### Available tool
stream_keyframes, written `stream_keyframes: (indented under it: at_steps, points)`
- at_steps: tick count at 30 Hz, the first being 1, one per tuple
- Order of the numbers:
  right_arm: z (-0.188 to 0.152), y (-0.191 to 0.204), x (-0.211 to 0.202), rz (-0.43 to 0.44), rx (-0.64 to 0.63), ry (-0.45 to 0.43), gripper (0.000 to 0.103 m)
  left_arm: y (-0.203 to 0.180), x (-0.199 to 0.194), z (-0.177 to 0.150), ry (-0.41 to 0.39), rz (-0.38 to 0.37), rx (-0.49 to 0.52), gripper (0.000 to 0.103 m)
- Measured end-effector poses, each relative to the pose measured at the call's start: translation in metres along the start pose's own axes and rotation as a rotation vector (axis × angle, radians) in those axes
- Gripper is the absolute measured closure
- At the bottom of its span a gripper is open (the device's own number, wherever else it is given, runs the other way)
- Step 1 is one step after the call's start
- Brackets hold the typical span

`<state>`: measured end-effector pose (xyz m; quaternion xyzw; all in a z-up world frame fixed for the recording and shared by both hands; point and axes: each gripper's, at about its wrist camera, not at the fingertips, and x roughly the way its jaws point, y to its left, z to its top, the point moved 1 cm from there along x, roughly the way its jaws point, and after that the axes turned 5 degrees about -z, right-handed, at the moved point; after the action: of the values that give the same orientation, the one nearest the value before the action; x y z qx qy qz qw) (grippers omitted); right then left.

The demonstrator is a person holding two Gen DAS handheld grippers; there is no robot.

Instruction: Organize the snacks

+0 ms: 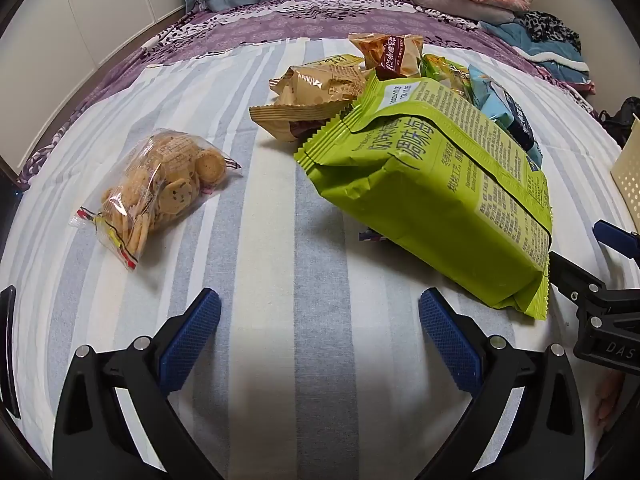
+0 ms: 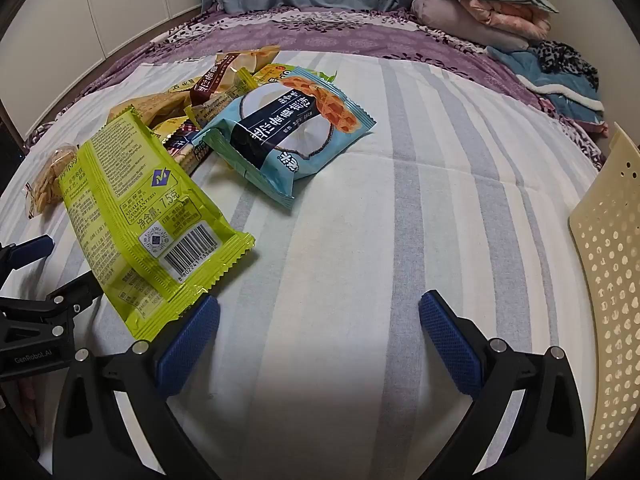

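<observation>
Snacks lie on a striped sheet. A big lime-green packet (image 1: 436, 188) (image 2: 136, 216) lies in front of a pile of tan packets (image 1: 316, 92), a brown packet (image 1: 390, 56) and a light-blue coconut packet (image 2: 288, 136). A clear bag of small cookies (image 1: 164, 184) lies apart at the left. My left gripper (image 1: 320, 332) hovers open over bare sheet, between the cookie bag and the green packet. My right gripper (image 2: 320, 332) is open too, over bare sheet just right of the green packet's near corner. Neither holds anything.
A cream perforated basket (image 2: 604, 292) (image 1: 628, 176) stands at the right edge. Beyond the striped sheet (image 2: 400, 220) lies a purple floral cover (image 1: 320, 20), with folded bedding and clothes (image 2: 500, 12) at the back right and a blue curtain behind.
</observation>
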<state>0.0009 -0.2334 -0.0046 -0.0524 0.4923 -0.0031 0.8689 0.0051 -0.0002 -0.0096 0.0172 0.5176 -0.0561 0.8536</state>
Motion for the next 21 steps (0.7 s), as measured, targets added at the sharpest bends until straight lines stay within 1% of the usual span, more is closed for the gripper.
stream_keyframes:
  at_steps: [3,4,7,21]
  points:
    - [-0.0001,0.0005,0.0003,0.004,0.003,-0.001,0.005,0.0006,-0.0006,0.0001,-0.012,-0.007,-0.004,0.002]
    - [-0.0004,0.0018,-0.0001,-0.011,-0.006,-0.003,0.005,0.0001,-0.0004,0.0002,-0.01,-0.002,-0.001,0.002]
    - [-0.0003,-0.0001,0.0002,0.004,0.003,-0.002,0.005,0.0002,-0.0006,0.0002,-0.012,-0.003,-0.001,0.002]
    - [-0.0007,0.0005,0.0001,-0.001,0.0,-0.006,0.005,0.0001,-0.0006,0.0001,-0.015,-0.001,0.0,0.002]
